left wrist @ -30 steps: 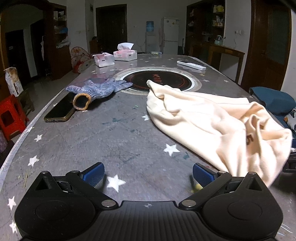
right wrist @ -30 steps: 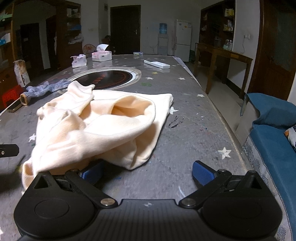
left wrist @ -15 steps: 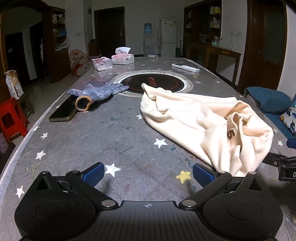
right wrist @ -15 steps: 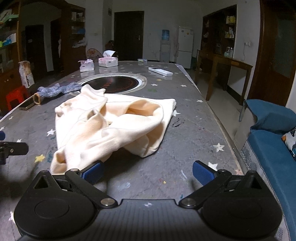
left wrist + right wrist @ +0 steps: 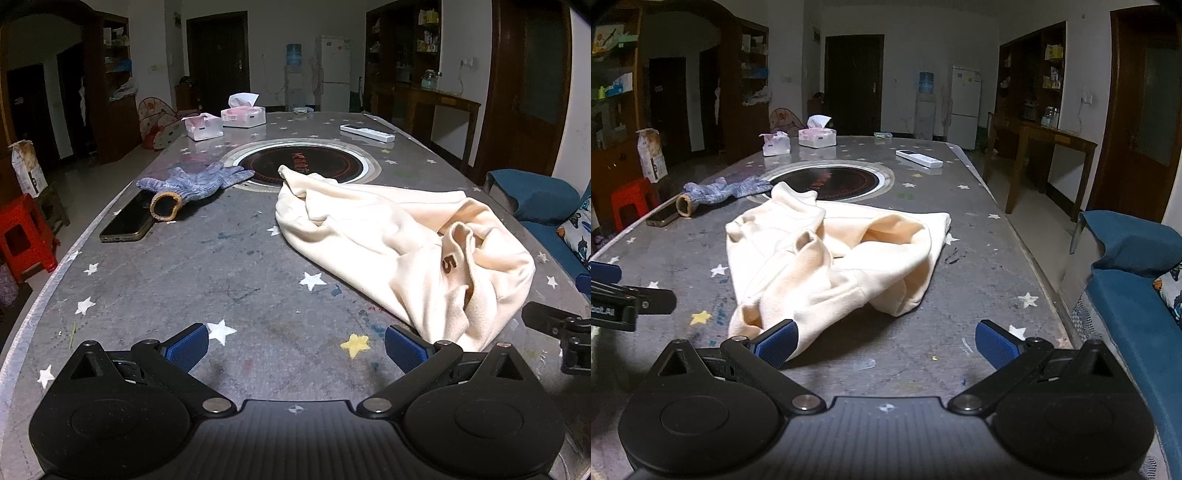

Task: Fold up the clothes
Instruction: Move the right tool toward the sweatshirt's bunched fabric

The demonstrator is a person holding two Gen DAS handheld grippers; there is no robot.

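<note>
Both cameras sit low over the table's (image 5: 229, 280) near end, facing down its length. The left view looks from the garment's (image 5: 388, 236) left, the right from its right; both share it.

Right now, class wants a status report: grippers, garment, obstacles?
Left gripper open, empty. Right gripper open, empty. Cream garment crumpled on table, unfolded. Glove and phone lie clear, left side.

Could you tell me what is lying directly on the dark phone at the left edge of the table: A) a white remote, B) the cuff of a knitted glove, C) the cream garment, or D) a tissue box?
B: the glove's open cuff rests on the phone, while the cream garment lies well apart.
</note>
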